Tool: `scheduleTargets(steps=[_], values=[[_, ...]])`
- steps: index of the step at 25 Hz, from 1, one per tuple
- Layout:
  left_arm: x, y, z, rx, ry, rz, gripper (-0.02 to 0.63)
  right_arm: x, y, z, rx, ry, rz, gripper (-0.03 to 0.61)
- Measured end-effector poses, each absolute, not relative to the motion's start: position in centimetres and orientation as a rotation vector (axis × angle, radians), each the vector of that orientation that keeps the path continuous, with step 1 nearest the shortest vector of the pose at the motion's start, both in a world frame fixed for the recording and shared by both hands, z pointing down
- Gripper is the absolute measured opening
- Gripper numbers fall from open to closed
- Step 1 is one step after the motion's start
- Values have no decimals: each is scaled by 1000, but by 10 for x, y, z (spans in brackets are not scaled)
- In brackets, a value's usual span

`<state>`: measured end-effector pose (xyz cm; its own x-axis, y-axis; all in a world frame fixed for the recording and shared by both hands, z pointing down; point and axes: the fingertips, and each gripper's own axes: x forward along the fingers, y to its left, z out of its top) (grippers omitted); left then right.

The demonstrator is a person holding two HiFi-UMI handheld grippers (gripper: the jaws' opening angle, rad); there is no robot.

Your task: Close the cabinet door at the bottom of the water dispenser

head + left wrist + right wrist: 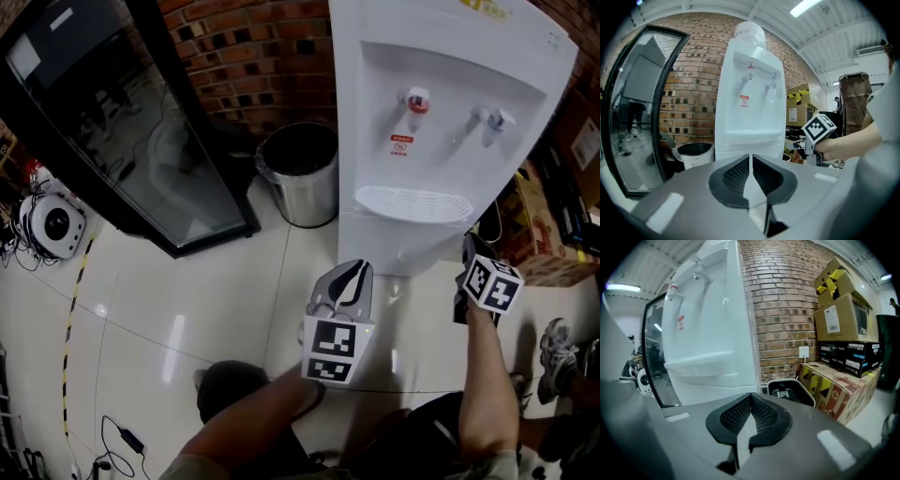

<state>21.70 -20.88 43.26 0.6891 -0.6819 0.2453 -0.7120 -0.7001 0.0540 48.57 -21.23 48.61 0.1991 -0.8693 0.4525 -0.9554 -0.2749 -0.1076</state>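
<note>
The white water dispenser [441, 112] stands against the brick wall, with a red tap, a white tap and a drip tray. Its lower front [380, 246] looks flush, and no door stands out from it in any view. My left gripper [354, 269] hovers just in front of the base, shut, with nothing between its jaws [750, 155]. My right gripper [468, 242] is by the dispenser's right front corner, also shut and empty [751, 394]. The dispenser's side wall [712, 333] fills the left of the right gripper view.
A steel waste bin [300, 173] stands left of the dispenser. A black glass-door cooler [112, 122] leans along the left. Cardboard boxes [843, 315] and a small black bin [790, 391] sit to the right. A white round device [52, 225] and cables lie far left.
</note>
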Motion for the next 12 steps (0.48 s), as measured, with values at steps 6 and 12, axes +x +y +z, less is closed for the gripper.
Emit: scheduleTargets(steps=[6,12], values=[[202,-201,400,2801,-1164,263,2,448,-192,418,2274,-1833,470,2],[165,-181,351,2868,-1145,168,2,381,-158,347,2260,-1921,253,2]])
